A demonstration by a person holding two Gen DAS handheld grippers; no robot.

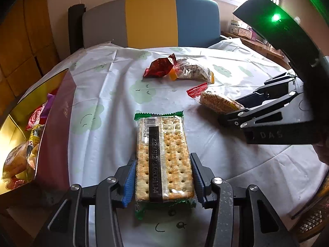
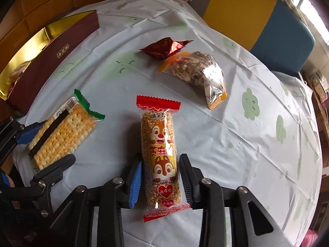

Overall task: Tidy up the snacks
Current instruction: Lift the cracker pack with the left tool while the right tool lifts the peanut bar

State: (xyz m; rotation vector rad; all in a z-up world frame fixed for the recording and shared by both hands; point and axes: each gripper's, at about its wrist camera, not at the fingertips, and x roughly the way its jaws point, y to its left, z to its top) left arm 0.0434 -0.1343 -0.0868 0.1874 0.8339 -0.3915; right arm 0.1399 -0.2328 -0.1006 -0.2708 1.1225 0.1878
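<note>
**Both tongs set on a packet each; box waits at the left**

Left gripper (image 1: 163, 177): jaws straddle the near half of the cracker pack (image 1: 164, 156), blue pads pressed on its two long edges. I read this as clamped on the pack. The pack lies flat on the tablecloth (image 1: 107, 86), seam side up, its green crimped end pointing away from the tool. Gripping across the narrow width suits the jaw span; gripping along the length would not.

Right gripper (image 2: 160, 182): jaws bracket the lower half of the sesame bar (image 2: 160, 150), a long packet with a squirrel print and red crimped ends. The left-hand pad meets the wrapper. A thin gap seems to show at the other pad, so the pinch looks closed but light. The bar lies lengthwise along the tool's line, again narrow side to the jaws.

Not yet handled, well beyond both tools: a red foil packet (image 2: 164, 48) touching a clear bag of nuts (image 2: 197, 76).

Destination, by my judgement: the maroon box with gold lining (image 1: 55, 111), open at the table's left edge, several packets already inside. The cracker pack sits nearer to it, so the left side likely delivers first.

Risk: slick wrappers may slip from a shallow pinch when lifted.
</note>
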